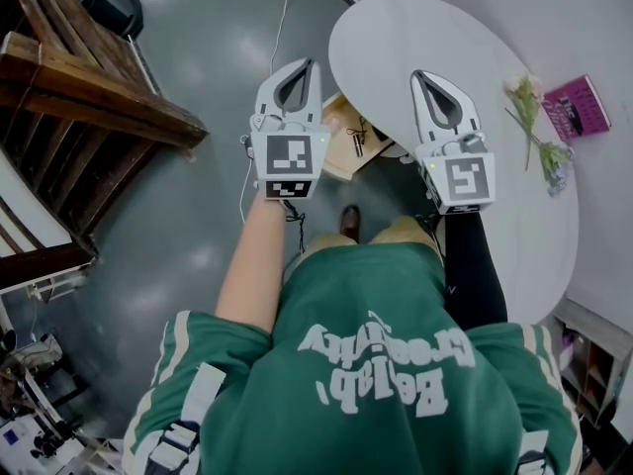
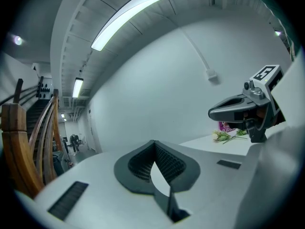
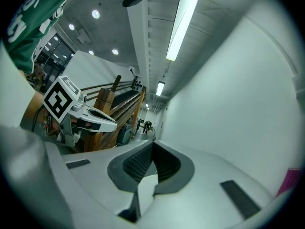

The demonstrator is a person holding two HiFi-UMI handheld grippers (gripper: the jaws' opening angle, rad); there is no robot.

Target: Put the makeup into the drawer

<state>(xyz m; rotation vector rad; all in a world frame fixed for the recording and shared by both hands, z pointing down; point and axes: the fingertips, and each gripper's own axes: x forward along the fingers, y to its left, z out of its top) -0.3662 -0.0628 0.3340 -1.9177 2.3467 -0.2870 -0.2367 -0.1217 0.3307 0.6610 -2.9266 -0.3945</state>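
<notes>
Seen from the head camera, a person in a green shirt holds two tools out level over a grey floor. The left tool sits at 12 o'clock and the right tool at 1 o'clock. Each has its jaws pressed together with nothing between them, as each tool's own view confirms.

A white oval worktop fills the 1 to 3 o'clock area. On it, at 2 o'clock, lie pale flowers. Just beyond them is a flat pink box, possibly the makeup.

Between the tools, below the worktop's edge, sits a pale wooden box. I cannot tell whether it is the drawer.

A wooden staircase stands at 10 o'clock.
</notes>
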